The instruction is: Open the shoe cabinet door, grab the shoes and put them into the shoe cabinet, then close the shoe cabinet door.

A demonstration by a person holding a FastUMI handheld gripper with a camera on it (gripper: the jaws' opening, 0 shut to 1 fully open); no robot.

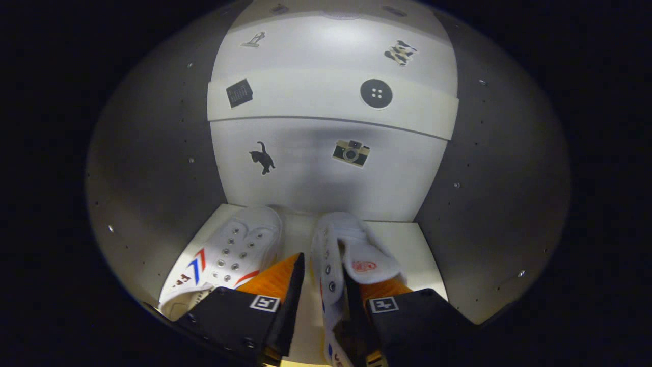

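I am looking into the white shoe cabinet point(402, 239). Two white canvas shoes stand on its floor, toes toward the back wall. The left shoe point(234, 250), with red and blue stripes on its side, lies just left of my left finger. The right shoe point(351, 239) sits at my gripper point(325, 262). Its left side wall, with the eyelets, stands between the fingers, and the right finger is inside the shoe next to the tongue. A strip of cabinet floor shows between the left finger and the shoe, so the gripper is open.
The cabinet's grey side walls point(153, 168) close in on both sides. The white back wall point(326, 178) with small stickers is close beyond the shoes. A white crossband point(316, 97) runs across it higher up.
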